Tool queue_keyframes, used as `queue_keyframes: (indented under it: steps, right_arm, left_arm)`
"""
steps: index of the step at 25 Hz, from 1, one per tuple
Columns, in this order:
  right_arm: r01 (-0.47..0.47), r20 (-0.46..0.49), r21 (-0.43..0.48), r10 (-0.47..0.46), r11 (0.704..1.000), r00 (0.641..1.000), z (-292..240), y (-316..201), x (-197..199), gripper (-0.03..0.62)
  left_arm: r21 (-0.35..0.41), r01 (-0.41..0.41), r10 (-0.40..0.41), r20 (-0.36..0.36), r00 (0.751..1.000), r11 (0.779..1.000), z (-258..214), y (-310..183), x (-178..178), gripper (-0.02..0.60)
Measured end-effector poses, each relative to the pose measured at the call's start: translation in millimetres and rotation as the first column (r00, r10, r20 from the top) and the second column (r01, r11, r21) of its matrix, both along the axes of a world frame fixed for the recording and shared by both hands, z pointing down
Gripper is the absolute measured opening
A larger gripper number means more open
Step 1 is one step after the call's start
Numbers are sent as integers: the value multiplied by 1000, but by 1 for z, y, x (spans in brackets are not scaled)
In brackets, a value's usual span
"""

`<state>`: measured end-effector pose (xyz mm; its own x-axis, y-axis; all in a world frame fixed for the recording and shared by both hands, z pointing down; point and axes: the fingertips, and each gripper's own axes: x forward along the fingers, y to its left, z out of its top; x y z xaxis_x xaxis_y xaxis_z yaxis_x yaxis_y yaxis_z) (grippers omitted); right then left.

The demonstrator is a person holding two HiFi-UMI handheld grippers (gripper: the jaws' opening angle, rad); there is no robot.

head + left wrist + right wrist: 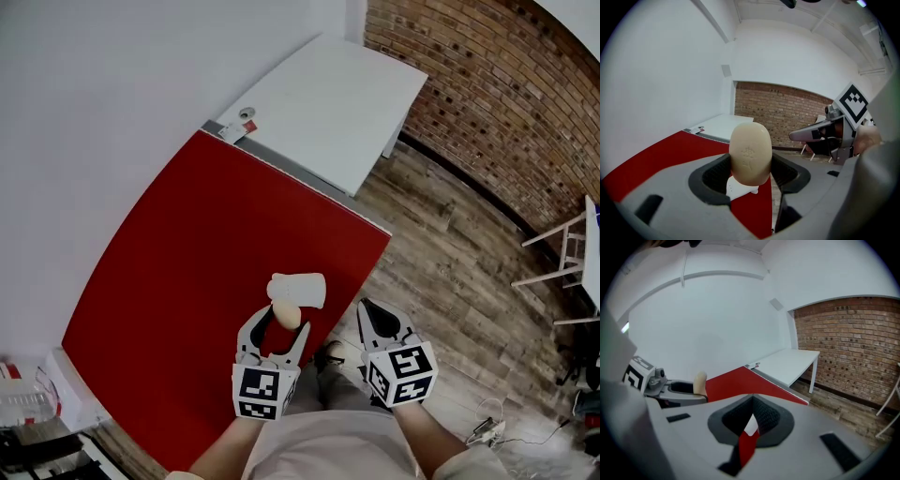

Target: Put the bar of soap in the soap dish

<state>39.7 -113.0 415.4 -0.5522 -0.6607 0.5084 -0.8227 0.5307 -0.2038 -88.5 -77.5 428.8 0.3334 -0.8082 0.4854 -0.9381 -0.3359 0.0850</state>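
Wall point(84, 94), plain white, fills the left of the room. A brick wall point(487, 84) closes the right, with a wood plank floor point(450, 272) below it. Two tables stand end to end along the white wall: one red table point(187, 262) nearer the person and one white table point(328, 103) past its far edge. A small red-and-white object point(239, 125) lies where they meet, at the wall-side corner.

One white soap dish point(298, 289) sits on the red table, close to its right edge and toward the near right corner. Broad red surface lies open to the dish's left.

One bar of soap point(288, 314), pale and oval, stands upright, clamped between the jaws of the left gripper point(279, 326). It is held just on the near side of the dish; whether bar and dish touch cannot be told.

The right gripper point(373, 314) hangs past the table's right edge, over the floor and near the left one. Its jaws are drawn together to a thin slit with nothing between them. Open floor stretches rightward to a white chair frame point(562, 248).
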Motion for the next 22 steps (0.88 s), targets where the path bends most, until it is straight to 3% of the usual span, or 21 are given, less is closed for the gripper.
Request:
queue_keyframes:
  steps: [4, 18, 22]
  right_arm:
    - [18, 0, -10, -18, 1000, 1000, 14, -9, -13, 5]
    - [-6, 19, -70, 8, 998, 1000, 60, -34, -22, 5]
    - [0, 19, -74, 2, 997, 1000, 63, -32, -29, 5]
  left_arm:
    - [-42, 2, -3, -5, 1000, 999, 27, -9, -5, 276]
    - [-59, -38, 40, 27, 999, 998, 69, -37, -9, 276]
    - [-73, -86, 89, 38, 995, 994, 75, -37, -9, 276]
